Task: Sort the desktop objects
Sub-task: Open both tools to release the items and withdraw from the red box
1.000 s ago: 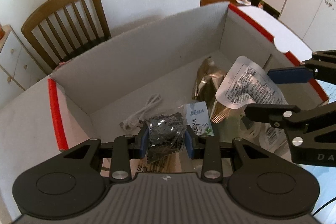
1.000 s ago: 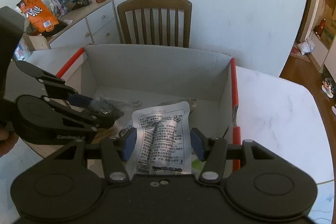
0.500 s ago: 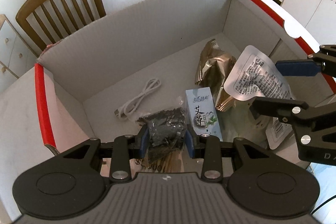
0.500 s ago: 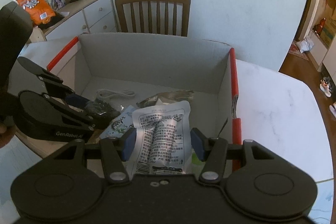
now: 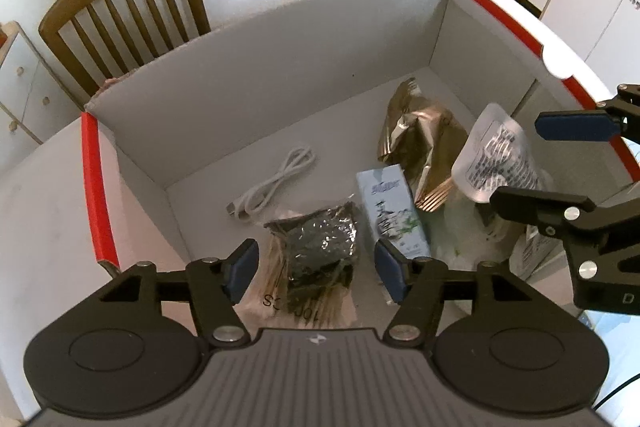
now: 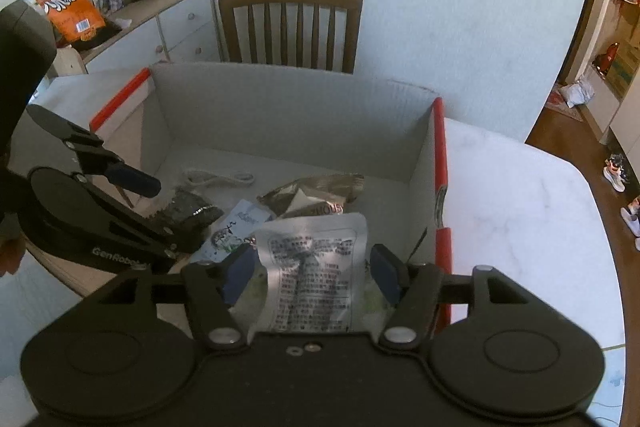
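Observation:
A grey cardboard box [image 5: 280,75] with red-taped edges stands on the table. My left gripper [image 5: 316,269] is open over its near left part, and a black crinkled packet [image 5: 320,247] lies free between its fingers on the box floor. My right gripper [image 6: 312,273] is open over the near right part, with a silver printed pouch [image 6: 312,283] loose between its fingers. The pouch also shows in the left wrist view [image 5: 496,159]. A pale blue carton [image 5: 390,211], a gold foil bag [image 5: 424,139] and a white cable [image 5: 272,187] lie in the box.
A wooden chair [image 6: 290,23] stands behind the box against the white wall. A sideboard [image 6: 160,23] at the left carries an orange snack bag [image 6: 66,5], a globe and jars. White marble tabletop [image 6: 520,207] runs to the right of the box.
Both grippers have opened. The black packet and the silver pouch have dropped out of the grip and now rest in the box.

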